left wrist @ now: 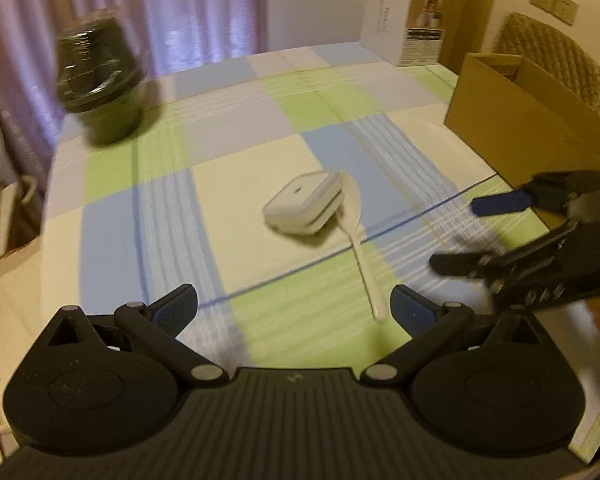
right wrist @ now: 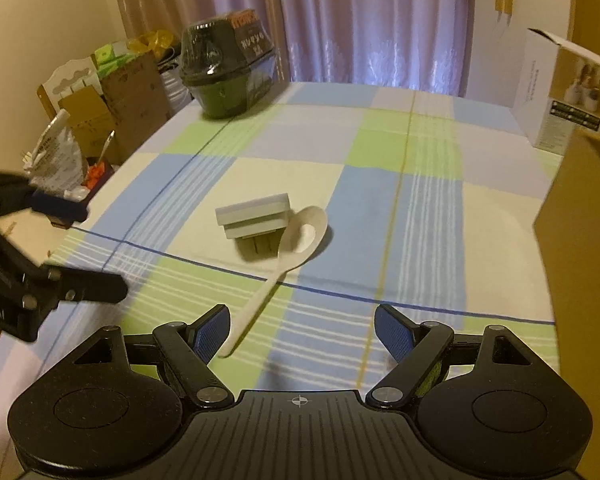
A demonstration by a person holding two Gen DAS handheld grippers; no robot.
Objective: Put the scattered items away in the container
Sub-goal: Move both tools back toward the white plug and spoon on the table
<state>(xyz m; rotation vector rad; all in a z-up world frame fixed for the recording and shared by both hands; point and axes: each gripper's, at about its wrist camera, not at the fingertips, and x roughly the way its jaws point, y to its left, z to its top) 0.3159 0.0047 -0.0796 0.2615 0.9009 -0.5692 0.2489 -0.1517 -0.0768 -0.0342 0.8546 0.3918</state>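
**Spoon handle pointing at the right gripper**

Lying on the checked cloth [right wrist: 380, 208], mid-table: a white spoon [right wrist: 278, 266], bowl touching the small white box [right wrist: 256, 220], handle running back toward both cameras. Long axis slanted in the right wrist view, bowl far and to the right, handle tip near and just beside the inner finger of the right gripper [right wrist: 302, 330]. Spread wide, nothing held. Same for the left gripper [left wrist: 294, 310]: fingers apart, empty, handle tip close to its right-hand finger.

Probably nearer to the right gripper, though fisheye bending and blur in the left wrist view make that hard to settle. Cardboard container [right wrist: 584, 216] standing at the table's right edge, on the right gripper's side, well apart from the spoon. Dark lidded bowl [right wrist: 228, 76] at the far left corner, a longer reach for either. Best approach, by this layout: across the handle, jaws square to that slant.
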